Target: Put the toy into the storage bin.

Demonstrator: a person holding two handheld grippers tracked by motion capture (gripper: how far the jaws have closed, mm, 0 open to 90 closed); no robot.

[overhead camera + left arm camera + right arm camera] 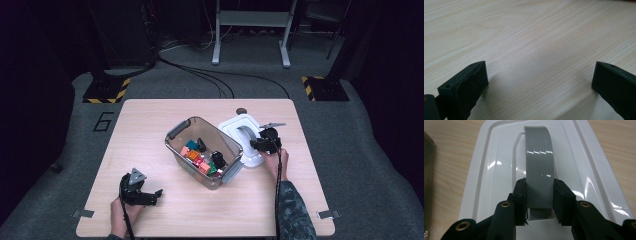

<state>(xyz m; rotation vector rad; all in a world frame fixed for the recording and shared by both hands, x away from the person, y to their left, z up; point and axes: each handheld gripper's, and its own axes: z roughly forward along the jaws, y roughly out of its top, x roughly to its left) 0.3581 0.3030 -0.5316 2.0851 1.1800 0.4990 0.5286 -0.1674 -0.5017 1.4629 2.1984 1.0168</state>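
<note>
Left tongs [150,196] are held spread over bare worktop [150,120] at the near edge. Right tongs [539,197] are pinched on the grey handle [539,160] of the white lid [231,126], lying just beside the toy-filled bin [204,150].

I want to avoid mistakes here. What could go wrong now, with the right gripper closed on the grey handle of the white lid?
1. The right gripper pinches only the lower end of the glossy grey handle; the white lid might tilt or slip when lifted.
2. The lid lies close beside the clear bin of toy bricks; a swing could knock it.
</note>
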